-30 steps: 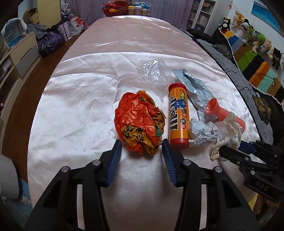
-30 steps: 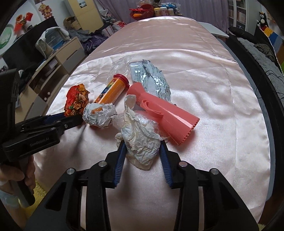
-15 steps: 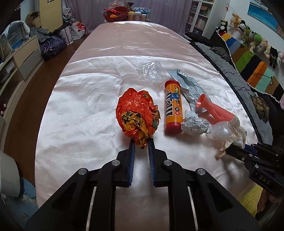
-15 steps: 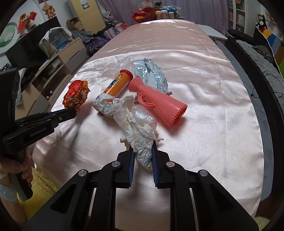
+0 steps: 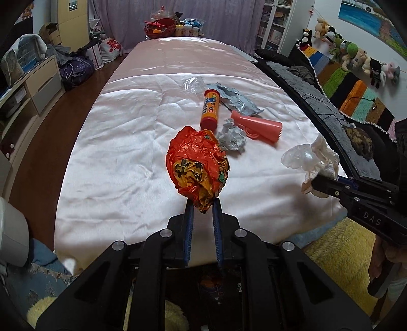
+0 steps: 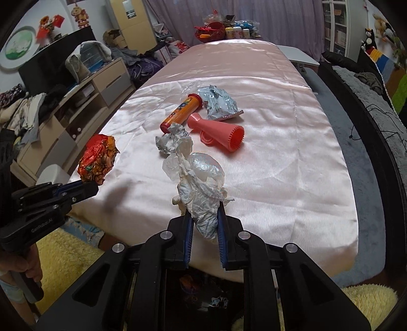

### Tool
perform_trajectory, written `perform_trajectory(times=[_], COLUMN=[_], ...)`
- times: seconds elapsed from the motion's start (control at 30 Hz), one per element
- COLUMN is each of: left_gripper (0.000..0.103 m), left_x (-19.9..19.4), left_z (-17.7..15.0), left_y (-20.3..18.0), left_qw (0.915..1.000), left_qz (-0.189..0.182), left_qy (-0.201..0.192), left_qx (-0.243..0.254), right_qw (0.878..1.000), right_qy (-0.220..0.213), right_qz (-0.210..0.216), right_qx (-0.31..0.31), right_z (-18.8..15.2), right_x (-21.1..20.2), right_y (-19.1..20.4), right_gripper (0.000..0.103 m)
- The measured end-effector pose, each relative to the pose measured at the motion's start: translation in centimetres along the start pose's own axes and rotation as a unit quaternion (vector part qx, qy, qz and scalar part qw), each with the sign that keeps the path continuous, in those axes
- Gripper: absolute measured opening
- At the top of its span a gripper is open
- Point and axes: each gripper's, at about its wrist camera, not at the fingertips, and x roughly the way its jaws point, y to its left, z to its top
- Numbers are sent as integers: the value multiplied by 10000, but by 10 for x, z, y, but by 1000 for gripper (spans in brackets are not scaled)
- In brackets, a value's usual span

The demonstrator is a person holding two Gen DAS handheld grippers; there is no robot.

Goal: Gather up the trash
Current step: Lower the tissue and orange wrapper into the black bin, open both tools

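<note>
Both my grippers just clamped and lifted: left gripper (image 5: 202,203) pinching orange wrapper (image 5: 197,163), right gripper (image 6: 205,216) pinching white wad (image 6: 201,188). 2 pieces off table (image 5: 122,142); tube (image 5: 209,109), cone (image 5: 257,126) remain at 12 o'clock.

far shelf (image 5: 277,23) books blurred, tube (image 5: 209,109) label unreadable

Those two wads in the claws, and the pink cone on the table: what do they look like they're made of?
Orange wad: thin glossy printed film, likely a snack wrapper; sharp shiny creases. White wad: matte crumpled tissue paper bunched with clear plastic film, probably. Pink cone: rigid moulded plastic, smooth satin finish, ridged rim.
</note>
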Motion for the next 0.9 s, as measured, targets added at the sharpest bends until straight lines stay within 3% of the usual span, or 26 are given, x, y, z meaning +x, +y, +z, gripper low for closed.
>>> perform_trajectory(times=[0.33,0.67,0.9], left_gripper=[14,14,14], left_x=[-20,-5,8], left_z=[-64,-119,-138], left_y=[-25,-42,-42], left_qw=[9993,9960,9929], left_qz=[-242,-359,-383], left_qy=[283,813,1131], left_qx=[78,75,-8], right_qw=[9997,9969,9933], right_qy=[214,775,1122], right_qz=[95,141,233], right_qx=[-49,42,171], right_z=[-50,-97,-121], right_x=[-18,-1,14], right_y=[9,12,9], right_gripper=[18,18,18])
